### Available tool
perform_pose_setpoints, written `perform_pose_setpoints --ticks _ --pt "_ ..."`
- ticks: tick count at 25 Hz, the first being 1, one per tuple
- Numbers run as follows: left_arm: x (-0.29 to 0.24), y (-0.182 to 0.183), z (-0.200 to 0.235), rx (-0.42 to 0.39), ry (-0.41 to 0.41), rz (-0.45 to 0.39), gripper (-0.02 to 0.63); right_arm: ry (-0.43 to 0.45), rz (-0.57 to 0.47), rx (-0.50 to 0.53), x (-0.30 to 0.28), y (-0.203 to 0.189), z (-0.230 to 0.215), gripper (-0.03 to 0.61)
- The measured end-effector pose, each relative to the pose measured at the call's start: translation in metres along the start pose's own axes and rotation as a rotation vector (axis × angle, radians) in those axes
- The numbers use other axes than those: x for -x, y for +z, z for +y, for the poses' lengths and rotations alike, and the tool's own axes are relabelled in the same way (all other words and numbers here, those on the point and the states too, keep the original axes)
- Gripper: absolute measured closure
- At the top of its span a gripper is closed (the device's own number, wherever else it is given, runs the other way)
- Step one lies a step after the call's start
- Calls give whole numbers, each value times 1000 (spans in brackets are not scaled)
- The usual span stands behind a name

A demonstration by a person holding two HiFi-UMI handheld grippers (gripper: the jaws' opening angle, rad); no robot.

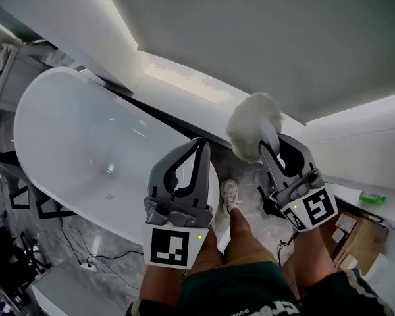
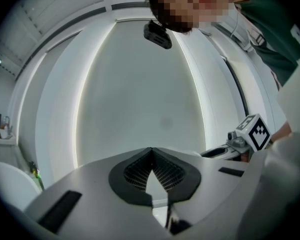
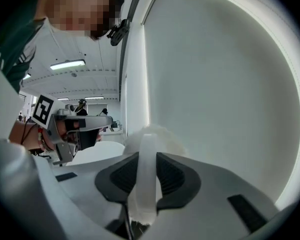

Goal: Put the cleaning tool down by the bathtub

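Observation:
The cleaning tool is a fluffy white duster [image 1: 253, 125] on a pale handle [image 3: 144, 180]. My right gripper [image 1: 271, 145] is shut on that handle, and the fluffy head [image 3: 157, 135] sticks up past the jaw tips. It hangs in the air to the right of the white oval bathtub [image 1: 66, 130], above the floor by the tub's near end. My left gripper [image 1: 201, 143] points up beside it, over the tub's rim, with its jaws shut and nothing between them. In the left gripper view the pads [image 2: 140, 170] meet at the tips, and the right gripper [image 2: 250, 134] shows at the right.
A person's leg and white shoe [image 1: 230, 193] stand on the marble floor between the grippers. Cables [image 1: 85, 259] lie on the floor in front of the tub. A cardboard box [image 1: 355, 239] and a green item [image 1: 372, 197] sit at the right. A wall rises behind the tub.

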State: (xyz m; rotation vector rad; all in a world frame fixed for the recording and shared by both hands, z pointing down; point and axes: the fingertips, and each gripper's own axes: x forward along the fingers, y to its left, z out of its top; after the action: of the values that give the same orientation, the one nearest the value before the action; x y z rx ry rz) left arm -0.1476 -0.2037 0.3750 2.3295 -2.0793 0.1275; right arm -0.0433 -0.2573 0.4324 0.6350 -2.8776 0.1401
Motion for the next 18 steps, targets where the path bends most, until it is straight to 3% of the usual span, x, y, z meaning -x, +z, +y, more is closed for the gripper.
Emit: perform_pose_setpoints --ticks 4,10,14,18 --pt "-4 -25 12 60 28 5 605 34 73 28 -21 -39 -7 479" --pt "-14 -58 13 44 57 13 605 68 111 -55 -52 -81 -14 479" --pt "-21 -75 16 3 78 7 605 94 146 -51 -76 -107 -19 479" --pt "-26 -98 27 16 124 26 604 117 202 -36 -101 -140 -27 479"
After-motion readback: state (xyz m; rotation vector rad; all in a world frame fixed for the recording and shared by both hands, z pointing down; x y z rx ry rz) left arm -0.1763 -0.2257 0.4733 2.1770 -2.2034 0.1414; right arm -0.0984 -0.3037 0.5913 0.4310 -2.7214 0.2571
